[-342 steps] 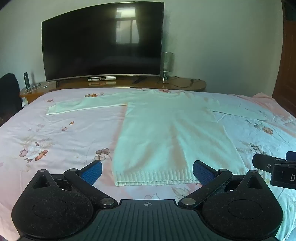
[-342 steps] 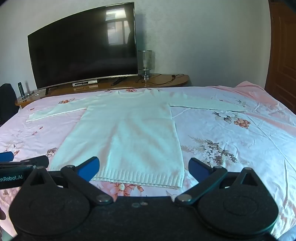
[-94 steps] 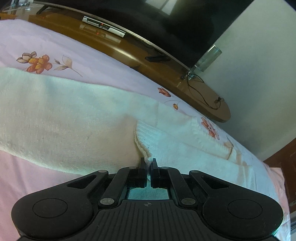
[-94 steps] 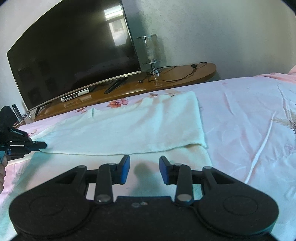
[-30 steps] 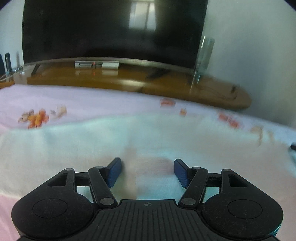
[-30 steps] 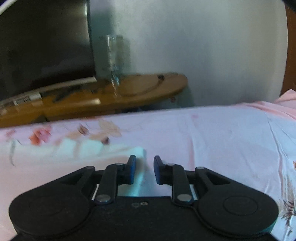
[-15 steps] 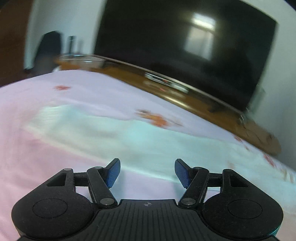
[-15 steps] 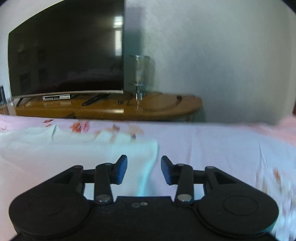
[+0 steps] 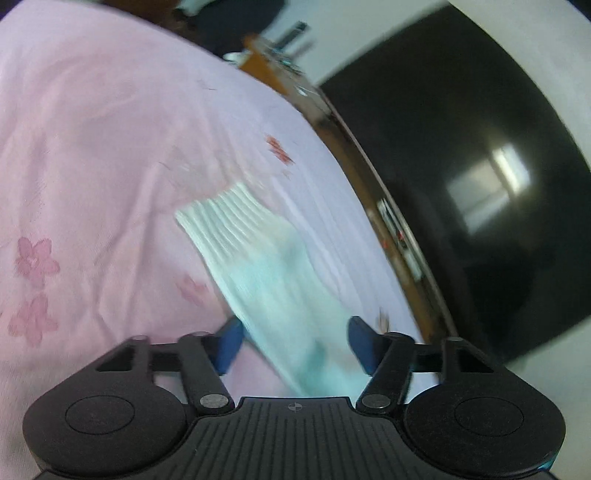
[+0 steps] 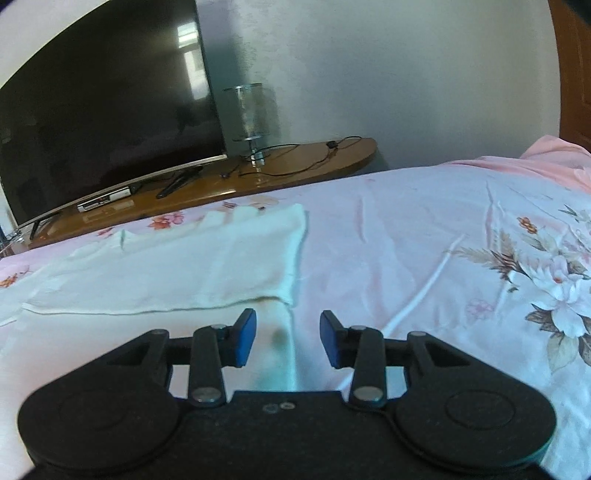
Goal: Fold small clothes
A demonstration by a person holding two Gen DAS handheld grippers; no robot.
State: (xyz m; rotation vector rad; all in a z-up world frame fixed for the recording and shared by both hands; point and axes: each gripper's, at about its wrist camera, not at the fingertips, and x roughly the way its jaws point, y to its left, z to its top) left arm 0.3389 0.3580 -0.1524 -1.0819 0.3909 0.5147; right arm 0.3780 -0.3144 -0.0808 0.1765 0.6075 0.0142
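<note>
The white knit sweater (image 10: 166,269) lies flat on the pink floral bedsheet (image 10: 424,258), with its right sleeve folded across the chest. That fold's corner sits just ahead of my right gripper (image 10: 288,332), which hovers open over the sweater's right edge with nothing pinched. In the tilted, blurred left wrist view, the left sleeve (image 9: 266,266) stretches away to its ribbed cuff (image 9: 221,214). My left gripper (image 9: 295,343) straddles this sleeve. Its jaws are closing, the pads still apart from the cloth.
A large dark TV (image 10: 103,110) stands on a low wooden stand (image 10: 295,162) beyond the bed, with a glass lamp (image 10: 251,110) and cables. A brown door (image 10: 576,74) is at the far right. A dark chair (image 9: 236,22) stands past the bed's left corner.
The left gripper has swept left along the sleeve toward its cuff, rolled strongly, and its jaws have narrowed. The right gripper's jaws have widened and it has drawn back from the folded sleeve's corner.
</note>
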